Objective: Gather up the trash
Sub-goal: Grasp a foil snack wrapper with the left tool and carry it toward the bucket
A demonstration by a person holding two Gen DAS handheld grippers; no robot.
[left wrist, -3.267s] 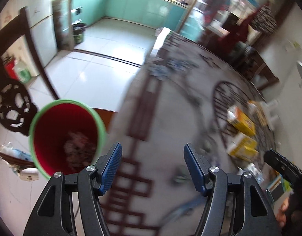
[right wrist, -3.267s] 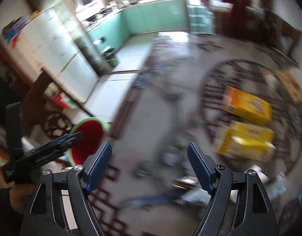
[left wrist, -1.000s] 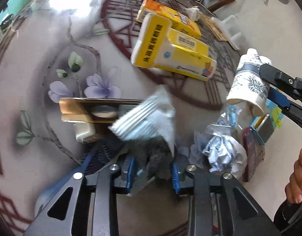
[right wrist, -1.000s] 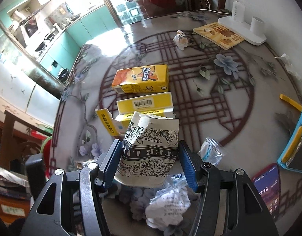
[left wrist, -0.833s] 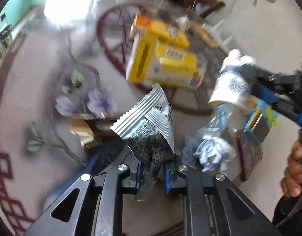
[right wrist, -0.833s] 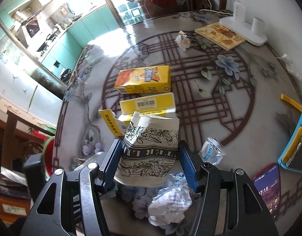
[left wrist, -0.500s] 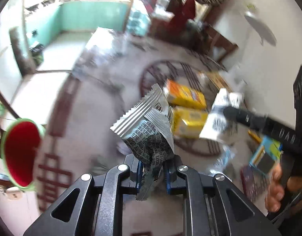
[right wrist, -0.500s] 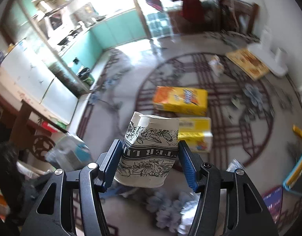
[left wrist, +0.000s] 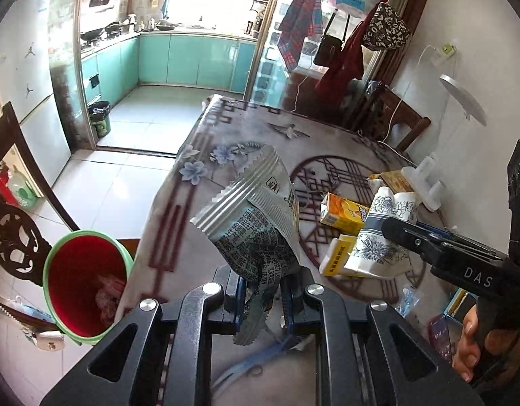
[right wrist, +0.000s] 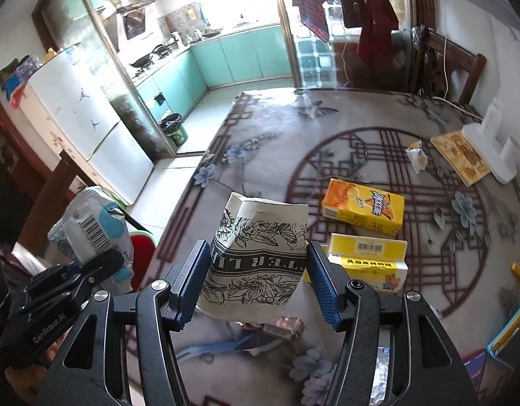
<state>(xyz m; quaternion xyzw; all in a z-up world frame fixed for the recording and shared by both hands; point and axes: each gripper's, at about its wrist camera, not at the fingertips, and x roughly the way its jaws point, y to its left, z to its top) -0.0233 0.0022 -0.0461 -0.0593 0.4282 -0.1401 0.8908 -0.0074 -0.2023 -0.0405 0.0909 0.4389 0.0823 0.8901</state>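
Note:
My left gripper (left wrist: pixel 261 299) is shut on a crumpled silver snack wrapper (left wrist: pixel 256 226), held above the table's near edge. The same wrapper (right wrist: pixel 90 230) shows at the left of the right wrist view. A flattened paper cup with black flower print (right wrist: pixel 256 260) sits squeezed between the pads of my right gripper (right wrist: pixel 258 282); in the left wrist view that cup (left wrist: pixel 381 233) hangs at the right. A red bin with a green rim (left wrist: pixel 85 279) stands on the floor at the lower left, with some trash inside.
On the patterned table (right wrist: pixel 276 142) lie an orange carton (right wrist: pixel 363 206), a yellow box (right wrist: pixel 368 257), a crumpled wrapper (right wrist: pixel 416 155), a booklet (right wrist: pixel 461 155) and a white stand (right wrist: pixel 493 149). A dark wooden chair (left wrist: pixel 13 223) stands beside the bin. A hand (left wrist: pixel 469 345) grips the right tool.
The left gripper closed on the silver wrapper and lifted it off the table. Both grippers rose and swung from the table's middle toward its left edge, bringing the red bin into view.

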